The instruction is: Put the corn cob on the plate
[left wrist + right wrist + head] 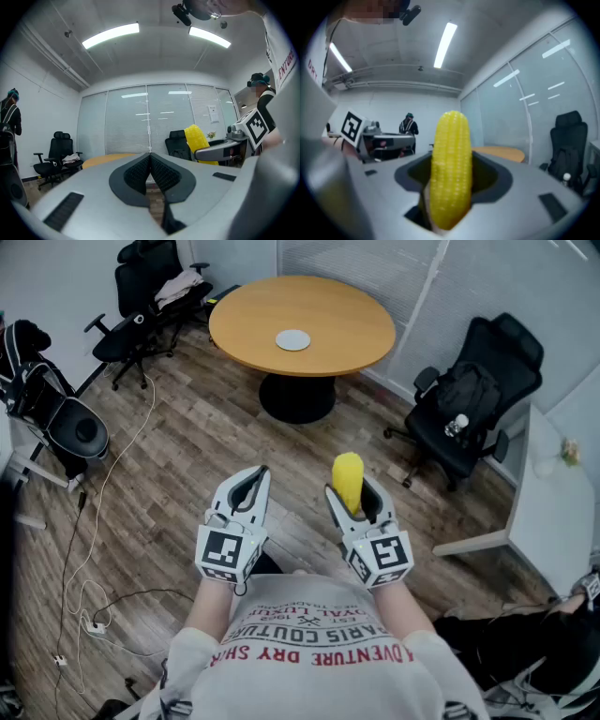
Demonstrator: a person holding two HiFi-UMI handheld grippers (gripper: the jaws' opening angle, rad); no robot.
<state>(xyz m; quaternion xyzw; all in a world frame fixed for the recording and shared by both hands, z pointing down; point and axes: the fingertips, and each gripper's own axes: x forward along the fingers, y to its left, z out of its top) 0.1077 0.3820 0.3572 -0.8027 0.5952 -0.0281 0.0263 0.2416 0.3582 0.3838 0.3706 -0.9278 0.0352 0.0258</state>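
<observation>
- right, the right gripper (354, 495) is clamped on the corn cob (348, 476), its jaws spread wide round it. the cob is held out in front of me, well short of where it has to go.
- the left gripper (251, 486) has its jaws pressed together with nothing between them, and sits just beside the right one.
- the plate (293, 339) lies near the middle of the round table (347, 315), well apart from the cob, with bare wooden floor between.
- my main worry is the grip. most of the cob sticks out past the jaw tips, so i judge a jolt on the way over could pivot it or let it slide out.
- the cob is round and the plate looks small and flat. if i let go too high or near the rim, it may roll off onto the table.
- the cable (131, 442) trails over the floor at the left, so drifting that way could snag a foot.
- the cob's lower end is buried in the jaws, so i can't see how the pads meet it.
- neither gripper view shows the plate, only the table's edge. its rim is too small in the head view to judge.
</observation>
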